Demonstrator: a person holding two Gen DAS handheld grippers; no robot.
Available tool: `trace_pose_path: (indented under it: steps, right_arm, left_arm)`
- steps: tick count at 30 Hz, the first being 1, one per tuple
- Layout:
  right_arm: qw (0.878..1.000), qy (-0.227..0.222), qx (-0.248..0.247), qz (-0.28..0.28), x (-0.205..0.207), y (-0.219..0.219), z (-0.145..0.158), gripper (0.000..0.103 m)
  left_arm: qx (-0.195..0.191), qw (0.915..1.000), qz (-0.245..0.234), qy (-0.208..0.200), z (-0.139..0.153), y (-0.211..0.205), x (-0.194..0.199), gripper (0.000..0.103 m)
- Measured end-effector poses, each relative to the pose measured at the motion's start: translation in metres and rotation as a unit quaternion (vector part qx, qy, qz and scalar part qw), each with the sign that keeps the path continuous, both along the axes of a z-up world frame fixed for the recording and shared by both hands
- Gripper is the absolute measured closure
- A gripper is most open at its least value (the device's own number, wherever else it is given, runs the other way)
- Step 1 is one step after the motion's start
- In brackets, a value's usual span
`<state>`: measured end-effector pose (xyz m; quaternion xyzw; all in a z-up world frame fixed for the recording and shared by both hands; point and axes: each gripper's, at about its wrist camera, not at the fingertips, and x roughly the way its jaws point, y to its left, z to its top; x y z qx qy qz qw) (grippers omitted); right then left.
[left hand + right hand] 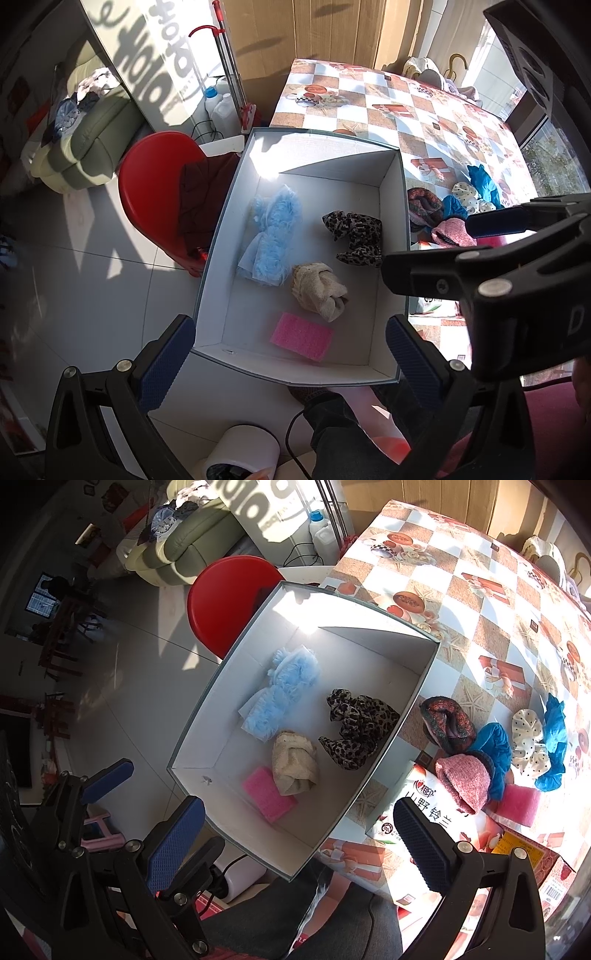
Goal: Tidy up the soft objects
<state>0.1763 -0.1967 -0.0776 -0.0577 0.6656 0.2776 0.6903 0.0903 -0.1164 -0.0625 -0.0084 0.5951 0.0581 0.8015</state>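
right wrist view: the right claw (pixel 299 834) is wide and empty; the pink knitted hat (pixel 461 781) lies just right of the white box (pixel 417 709), nearer it than the wide, empty left claw (pixel 291 354).

Sunlit pale tiled floor (pixel 92 295); red plastic chair (pixel 155 177); green sofa (pixel 88 147) heaped with clothes; cardboard-lined wall (pixel 314 33); checked tablecloth (pixel 424 110); window (pixel 554 166) onto foliage.

Four soft items lie inside the box (pixel 391 192) on the table (pixel 406 96).
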Motion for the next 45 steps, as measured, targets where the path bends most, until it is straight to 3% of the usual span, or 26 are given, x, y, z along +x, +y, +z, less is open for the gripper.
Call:
trace_pose_path:
  steps: [20, 29, 37, 45]
  right_arm:
    - [1.0, 0.016, -0.001, -0.026, 0.006, -0.015, -0.007, 0.0]
    - [0.998, 0.015, 0.001, -0.06, 0.02, -0.04, -0.004, 0.0]
    - [0.994, -0.011, -0.02, -0.107, 0.049, -0.097, 0.008, 0.0]
    - [0.978, -0.008, -0.046, -0.205, 0.101, -0.21, 0.015, 0.0]
  left_arm:
    - [-0.002, 0.9999, -0.01, 0.011, -0.004, -0.004, -0.001, 0.0]
    - [-0.007, 0.9997, -0.022, 0.006, 0.004, -0.013, 0.021, 0.0]
    - [-0.018, 0.9974, -0.069, 0.006, 0.017, -0.041, 0.063, 0.0]
    - [-0.015, 0.9881, -0.152, 0.019, 0.011, -0.113, 0.109, 0.0]
